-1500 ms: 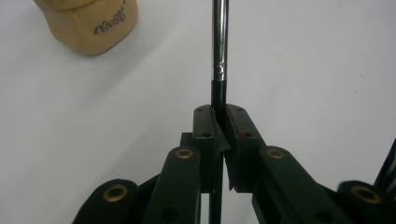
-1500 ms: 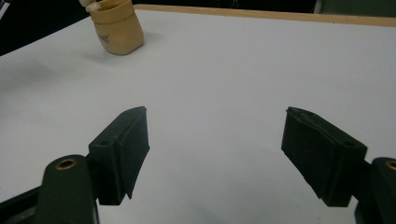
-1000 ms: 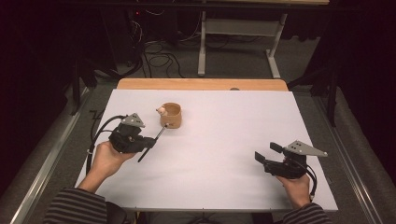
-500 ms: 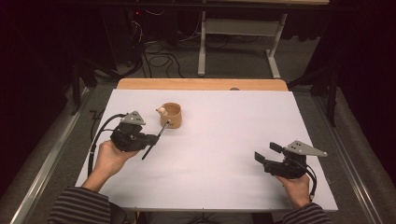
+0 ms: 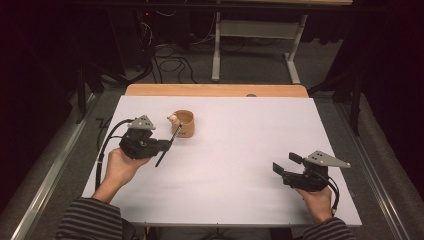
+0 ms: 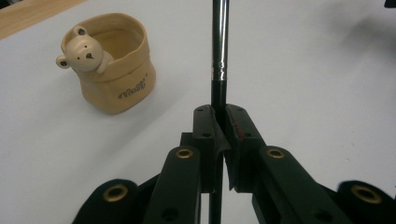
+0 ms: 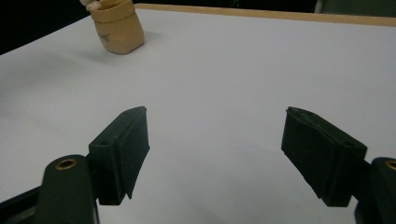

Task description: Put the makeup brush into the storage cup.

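Glossy black brush handle (image 6: 219,28) with metal band, matt ceramic-looking cup (image 6: 114,70), smooth white tabletop (image 5: 240,150)

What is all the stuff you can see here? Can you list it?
Cup: one, tan with a little bear on its rim, far left part of the table, standing upright.
Brush: one, thin and black with a silver band, held in the left gripper, beside the cup but not in it.
Table: one, white top with a wooden strip along its far edge.
Frame: one, pale metal, on the floor beyond the table.
Cables: several, black, on the floor beyond the table.
Left gripper: one, black, shut on the brush.
Right gripper: one, black, jaws wide apart, holding nothing, near right of the table.
Sleeves: two, striped, bottom edge.
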Available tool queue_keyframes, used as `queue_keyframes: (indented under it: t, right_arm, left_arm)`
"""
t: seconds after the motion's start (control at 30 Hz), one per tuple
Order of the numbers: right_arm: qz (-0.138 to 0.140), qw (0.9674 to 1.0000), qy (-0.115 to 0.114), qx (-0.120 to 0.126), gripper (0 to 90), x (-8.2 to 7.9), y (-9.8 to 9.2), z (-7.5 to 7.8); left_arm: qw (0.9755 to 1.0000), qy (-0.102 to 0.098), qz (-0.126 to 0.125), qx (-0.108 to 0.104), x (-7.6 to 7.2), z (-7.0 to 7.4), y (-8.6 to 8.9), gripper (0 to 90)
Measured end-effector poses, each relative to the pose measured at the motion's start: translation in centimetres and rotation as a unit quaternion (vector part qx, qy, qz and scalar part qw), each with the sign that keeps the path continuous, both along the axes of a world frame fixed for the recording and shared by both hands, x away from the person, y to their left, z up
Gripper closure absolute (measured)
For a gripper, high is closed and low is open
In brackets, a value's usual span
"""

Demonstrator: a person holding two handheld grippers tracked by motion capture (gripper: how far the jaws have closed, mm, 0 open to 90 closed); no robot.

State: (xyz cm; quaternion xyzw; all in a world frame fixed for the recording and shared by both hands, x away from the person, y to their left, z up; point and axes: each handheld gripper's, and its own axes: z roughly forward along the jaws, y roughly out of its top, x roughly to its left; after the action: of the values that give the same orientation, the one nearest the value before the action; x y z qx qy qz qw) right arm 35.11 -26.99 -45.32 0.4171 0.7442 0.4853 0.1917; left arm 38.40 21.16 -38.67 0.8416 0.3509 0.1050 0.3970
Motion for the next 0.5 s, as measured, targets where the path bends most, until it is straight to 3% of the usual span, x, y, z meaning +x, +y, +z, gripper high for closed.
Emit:
queue_keyframes:
  t: [0.5]
  right_arm:
    - [0.001,1.0,0.0,0.0,24.3,0.01,0.04,-0.01]
  left_arm:
    - [0.9997,-0.017,-0.001,-0.016,0.25,0.39,-0.66,83.4]
